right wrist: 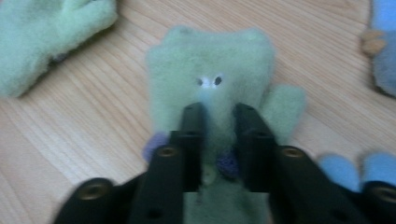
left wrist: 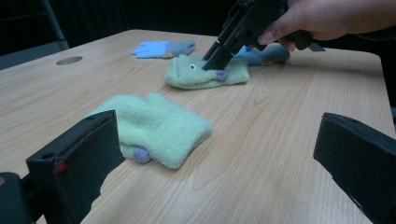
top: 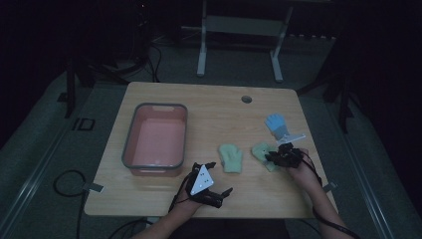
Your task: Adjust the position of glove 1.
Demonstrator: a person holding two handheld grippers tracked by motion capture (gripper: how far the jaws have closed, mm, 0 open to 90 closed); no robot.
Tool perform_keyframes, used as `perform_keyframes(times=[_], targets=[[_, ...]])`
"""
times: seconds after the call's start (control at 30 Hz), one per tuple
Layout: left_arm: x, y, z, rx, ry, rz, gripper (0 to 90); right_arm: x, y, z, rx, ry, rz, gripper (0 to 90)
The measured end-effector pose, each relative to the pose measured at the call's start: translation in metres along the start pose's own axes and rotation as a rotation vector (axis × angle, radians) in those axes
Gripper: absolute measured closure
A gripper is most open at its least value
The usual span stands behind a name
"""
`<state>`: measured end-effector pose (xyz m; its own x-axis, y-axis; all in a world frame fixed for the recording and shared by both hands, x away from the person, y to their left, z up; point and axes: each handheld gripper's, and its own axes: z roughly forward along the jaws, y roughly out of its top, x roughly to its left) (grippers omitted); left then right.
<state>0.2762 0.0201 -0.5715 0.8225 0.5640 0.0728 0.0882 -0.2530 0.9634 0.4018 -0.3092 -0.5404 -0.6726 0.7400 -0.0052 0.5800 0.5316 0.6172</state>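
Two pale green mittens lie on the wooden table (top: 209, 114). The plain one (top: 231, 158) (left wrist: 154, 128) (right wrist: 46, 32) rests at centre front. The other green mitten (top: 261, 151) (left wrist: 187, 74) (right wrist: 210, 60) has small eyes and purple dots. My right gripper (top: 272, 157) (right wrist: 219, 109) comes down onto it, jaws close together with a ridge of its fabric pinched between them; its tip (left wrist: 214, 59) touches the mitten. My left gripper (top: 220, 178) (left wrist: 215, 126) hovers near the front edge, jaws wide open, nothing between them, pointing toward the plain mitten.
A pink tub with a grey rim (top: 130, 137) stands at the left of the table. A blue and grey glove (top: 275, 122) (left wrist: 161, 47) lies at the back right. Another blue mitten (left wrist: 261, 53) (right wrist: 385, 42) lies beside the right hand. A cable hole (top: 246, 99) is near the far edge.
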Motion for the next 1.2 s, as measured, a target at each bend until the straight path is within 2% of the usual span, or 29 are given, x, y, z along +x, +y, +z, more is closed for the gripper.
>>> perform_keyframes(times=[0.07, 0.13, 0.2, 0.37, 0.43, 0.5, 0.63, 0.77, 0.97, 1.2], targets=[[0.0, 0.0, 0.0, 0.002, 0.003, 0.0, 0.8, 0.005, 0.0, 0.0, -0.001, -0.027, 0.002, 81.3], [0.0, 0.0, 0.0, 0.001, 0.006, -0.003, 0.8, 0.009, 0.001, 0.0, -0.002, -0.057, 0.029, 82.7], [0.0, 0.0, 0.0, 0.0, 0.008, -0.004, 0.8, 0.012, 0.003, -0.003, -0.007, -0.084, 0.075, 83.5], [-0.001, 0.0, 0.0, 0.001, 0.013, 0.0, 0.8, 0.029, 0.016, -0.022, -0.075, -0.137, 0.195, 83.7], [-0.001, 0.0, 0.0, 0.001, 0.013, -0.002, 0.8, 0.036, 0.021, -0.029, -0.097, -0.139, 0.258, 83.6], [-0.001, 0.0, 0.0, 0.002, 0.013, 0.001, 0.8, 0.045, 0.025, -0.034, -0.121, -0.143, 0.3, 83.7], [-0.002, 0.0, 0.0, 0.002, 0.014, 0.009, 0.8, 0.06, 0.028, -0.034, -0.142, -0.177, 0.357, 83.7], [-0.002, 0.0, 0.0, 0.002, 0.013, 0.011, 0.8, 0.067, 0.022, -0.028, -0.147, -0.221, 0.421, 83.7], [-0.002, 0.0, 0.0, 0.0, 0.011, 0.01, 0.8, 0.065, 0.012, -0.024, -0.145, -0.279, 0.455, 83.5], [-0.002, 0.0, 0.0, 0.001, 0.01, 0.009, 0.8, 0.057, 0.002, -0.011, -0.108, -0.293, 0.464, 81.9]])
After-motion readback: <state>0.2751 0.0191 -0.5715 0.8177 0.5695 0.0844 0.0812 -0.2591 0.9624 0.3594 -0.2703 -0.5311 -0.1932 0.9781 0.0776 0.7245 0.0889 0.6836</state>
